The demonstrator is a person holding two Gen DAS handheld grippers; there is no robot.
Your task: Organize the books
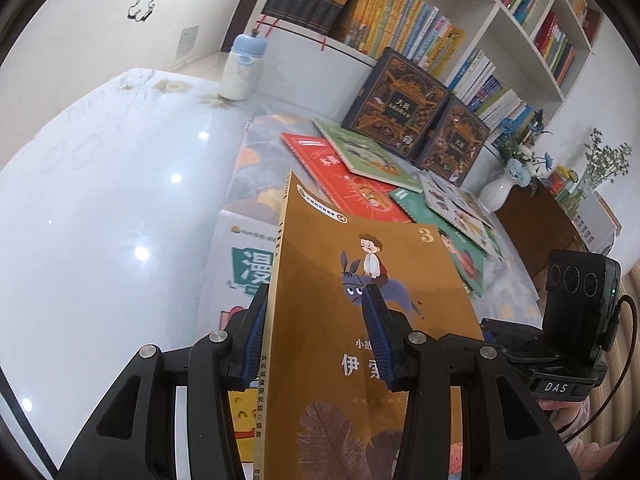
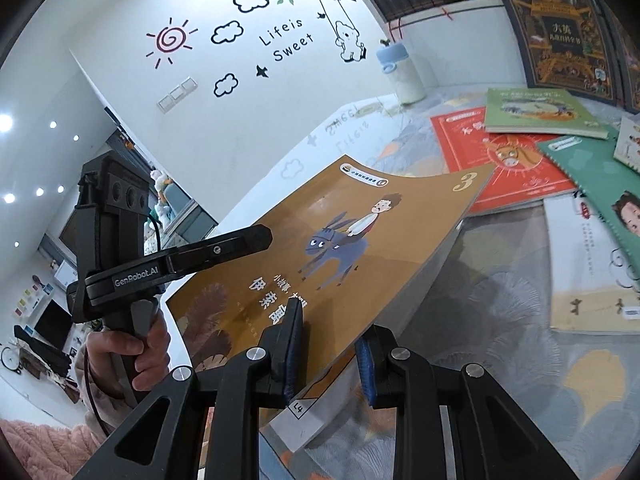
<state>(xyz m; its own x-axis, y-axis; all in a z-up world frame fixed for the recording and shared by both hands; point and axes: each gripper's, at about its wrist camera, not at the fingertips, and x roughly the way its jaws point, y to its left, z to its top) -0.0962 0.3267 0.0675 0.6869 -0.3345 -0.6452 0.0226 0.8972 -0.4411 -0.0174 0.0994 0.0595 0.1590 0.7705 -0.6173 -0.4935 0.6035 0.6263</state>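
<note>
Left wrist view: your left gripper [image 1: 316, 328] pinches the brown book [image 1: 360, 340] near its spine — jaws nearly closed, pads on both covers.
Book: it tilts up above the table [image 1: 100, 200], in front of the red book [image 1: 340, 184].
Right wrist view: your right gripper [image 2: 332, 356] squeezes the same brown book [image 2: 340, 248] at its lower edge — a narrow gap, filled by pages.
Hand [image 2: 136, 352]: it holds the left gripper's handle.

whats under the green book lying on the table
The green book lies partly on the red book, covering its far corner. Whatever else sits beneath is hidden.
</note>
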